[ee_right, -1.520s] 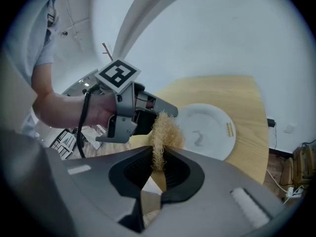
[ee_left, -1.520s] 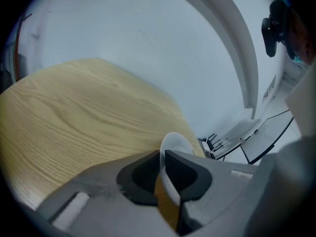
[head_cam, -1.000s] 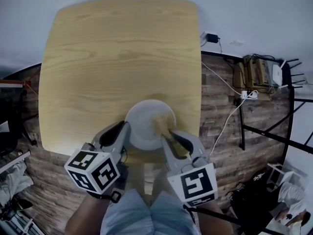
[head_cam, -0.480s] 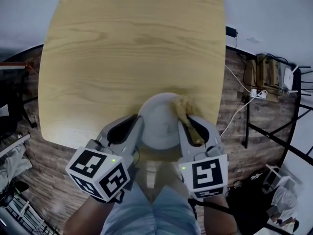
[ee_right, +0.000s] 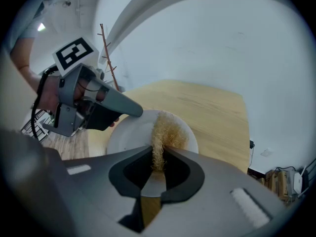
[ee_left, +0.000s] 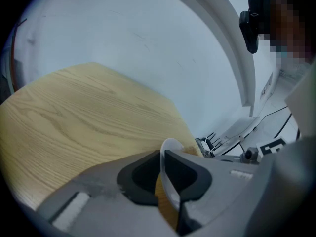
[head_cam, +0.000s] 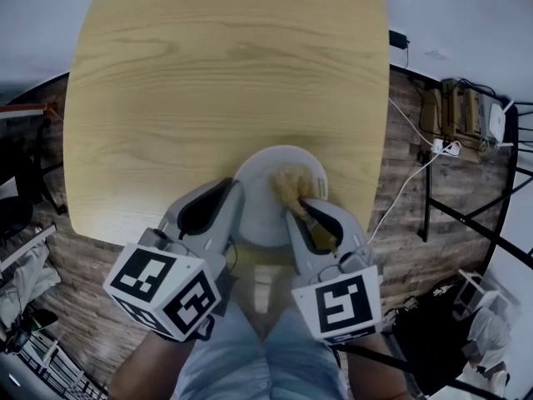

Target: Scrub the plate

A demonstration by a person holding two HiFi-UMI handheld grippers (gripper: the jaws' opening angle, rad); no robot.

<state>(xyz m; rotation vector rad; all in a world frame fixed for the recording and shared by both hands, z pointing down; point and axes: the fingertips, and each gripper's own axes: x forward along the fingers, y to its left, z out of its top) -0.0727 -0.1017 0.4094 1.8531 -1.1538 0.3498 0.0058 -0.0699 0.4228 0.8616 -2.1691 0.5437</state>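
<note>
Plate (head_cam: 258, 197) rim pinched in closing jaws of left gripper (ee_left: 163, 157), right gripper (ee_right: 158, 152) clamping scrubber (ee_right: 169, 130) against its face

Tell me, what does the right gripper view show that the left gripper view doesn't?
Only the right gripper view shows the straw-coloured scrubber pinched in the right gripper and lying on the plate's white face. It also shows the left gripper from outside, holding the plate's edge. Only the left gripper view shows the plate edge-on, with its thin rim between the left gripper's closing jaws. Both views show the plate and the wooden table.
</note>
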